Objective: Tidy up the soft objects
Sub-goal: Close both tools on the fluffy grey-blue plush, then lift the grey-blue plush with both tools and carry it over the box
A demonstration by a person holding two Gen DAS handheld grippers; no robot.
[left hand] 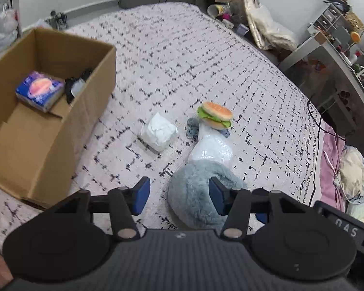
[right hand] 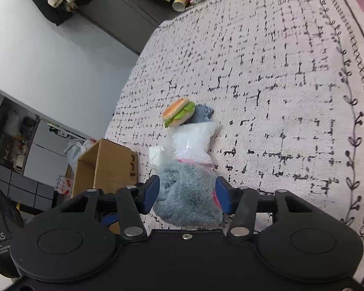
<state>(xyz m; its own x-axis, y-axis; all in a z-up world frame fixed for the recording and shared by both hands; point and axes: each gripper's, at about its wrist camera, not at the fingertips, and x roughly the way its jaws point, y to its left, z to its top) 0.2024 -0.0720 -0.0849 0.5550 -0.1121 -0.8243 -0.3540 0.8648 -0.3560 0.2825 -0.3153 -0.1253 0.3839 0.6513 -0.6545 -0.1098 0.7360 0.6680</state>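
A cardboard box [left hand: 48, 111] is sitting open on the bed [left hand: 182, 55], at the left of the left wrist view. It is holding a blue tissue pack [left hand: 40, 89] and a dark item [left hand: 76, 84] leaning against its right wall.

The grey plush toy [right hand: 189, 194] is lying on the bed with its long axis running away from both cameras, its plastic-wrapped body [right hand: 191, 143] pointing toward a plush hamburger [right hand: 179, 112] at the far end. A white wrapped bundle [left hand: 159, 131] is lying just beside it, between toy and box.

The right gripper [right hand: 188, 194] is straddling the toy's furry end, fingers spread on either side; whether the pads are touching the fur cannot be told. The left gripper [left hand: 179, 196] is hovering with fingers spread, its right finger [left hand: 217, 194] overlapping the fur.

The bedspread is showing a pale, black-dashed grid. A cluttered shelf unit [left hand: 339, 48] is standing at the right.
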